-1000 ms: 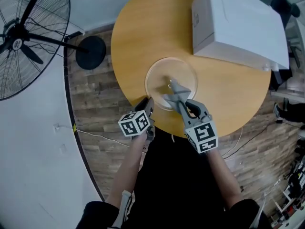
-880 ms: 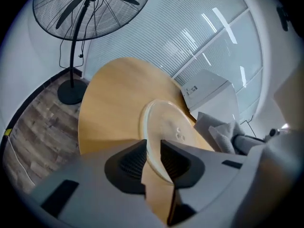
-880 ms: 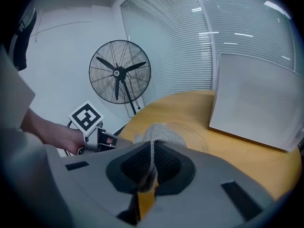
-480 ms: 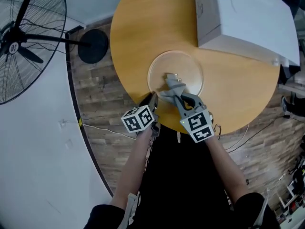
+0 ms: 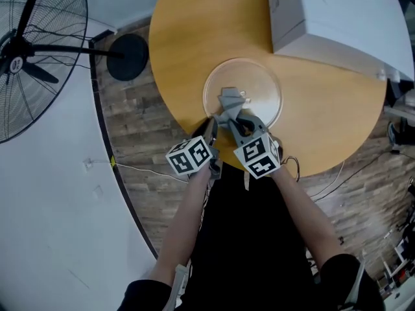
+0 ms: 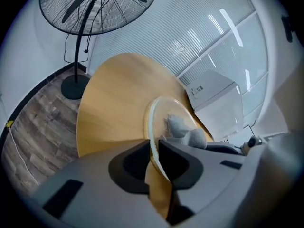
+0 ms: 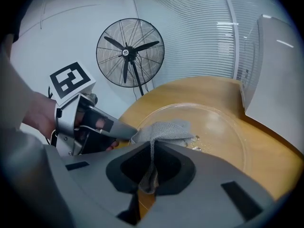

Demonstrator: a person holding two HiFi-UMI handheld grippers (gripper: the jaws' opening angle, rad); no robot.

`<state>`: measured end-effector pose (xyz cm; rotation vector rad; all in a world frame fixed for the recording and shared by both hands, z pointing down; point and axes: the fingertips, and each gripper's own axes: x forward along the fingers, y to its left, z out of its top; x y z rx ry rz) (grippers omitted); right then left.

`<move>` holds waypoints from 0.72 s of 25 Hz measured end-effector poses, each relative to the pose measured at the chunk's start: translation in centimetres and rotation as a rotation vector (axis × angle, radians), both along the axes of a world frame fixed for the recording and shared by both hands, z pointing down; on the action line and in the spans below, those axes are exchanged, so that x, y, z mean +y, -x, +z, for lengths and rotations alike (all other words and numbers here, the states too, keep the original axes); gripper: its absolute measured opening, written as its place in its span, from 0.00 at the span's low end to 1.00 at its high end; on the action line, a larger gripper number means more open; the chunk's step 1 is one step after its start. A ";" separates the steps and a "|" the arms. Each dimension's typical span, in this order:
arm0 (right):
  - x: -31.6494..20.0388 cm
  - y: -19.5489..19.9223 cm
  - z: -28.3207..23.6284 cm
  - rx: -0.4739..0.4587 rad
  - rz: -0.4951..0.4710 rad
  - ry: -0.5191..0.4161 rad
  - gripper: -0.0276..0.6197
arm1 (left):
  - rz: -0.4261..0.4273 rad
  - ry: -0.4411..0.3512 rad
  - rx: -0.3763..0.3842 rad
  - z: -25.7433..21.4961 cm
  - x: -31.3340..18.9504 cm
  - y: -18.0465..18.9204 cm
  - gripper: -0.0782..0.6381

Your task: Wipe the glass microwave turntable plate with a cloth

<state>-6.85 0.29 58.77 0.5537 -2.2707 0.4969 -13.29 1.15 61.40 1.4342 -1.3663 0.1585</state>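
**Rim Pinched, Cloth on Glass**

Clamped the near rim of the glass plate point(image 5: 259, 86) in the left gripper point(image 5: 211, 123), having just narrowed its jaws onto it. Held the grey cloth point(image 5: 228, 100) in the right gripper point(image 5: 229, 113), jaws shut tight, laid on the plate near the wooden table's point(image 5: 194, 31) edge

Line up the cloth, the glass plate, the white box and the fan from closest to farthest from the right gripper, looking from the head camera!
1. Cloth: pinched in the right gripper itself.
2. Glass plate: right under it, on the table.
3. White box: farther back on the table, right side.
4. Fan: farthest, off the table, far left.
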 end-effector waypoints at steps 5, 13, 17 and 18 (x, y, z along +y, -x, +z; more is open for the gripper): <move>0.7 0.8 1.0 0.017 0.000 0.021 0.08 | -0.001 -0.016 -0.004 0.0 -0.1 0.1 0.18; 1.8 1.5 2.2 0.101 -0.063 0.002 0.08 | 0.025 -0.005 -0.032 0.0 0.0 0.1 0.18; 2.5 1.3 2.5 0.133 -0.113 0.013 0.08 | 0.025 0.006 -0.037 0.0 0.0 0.2 0.17; 2.6 1.1 2.6 0.136 -0.121 0.025 0.08 | 0.023 0.005 -0.036 0.0 0.0 0.2 0.17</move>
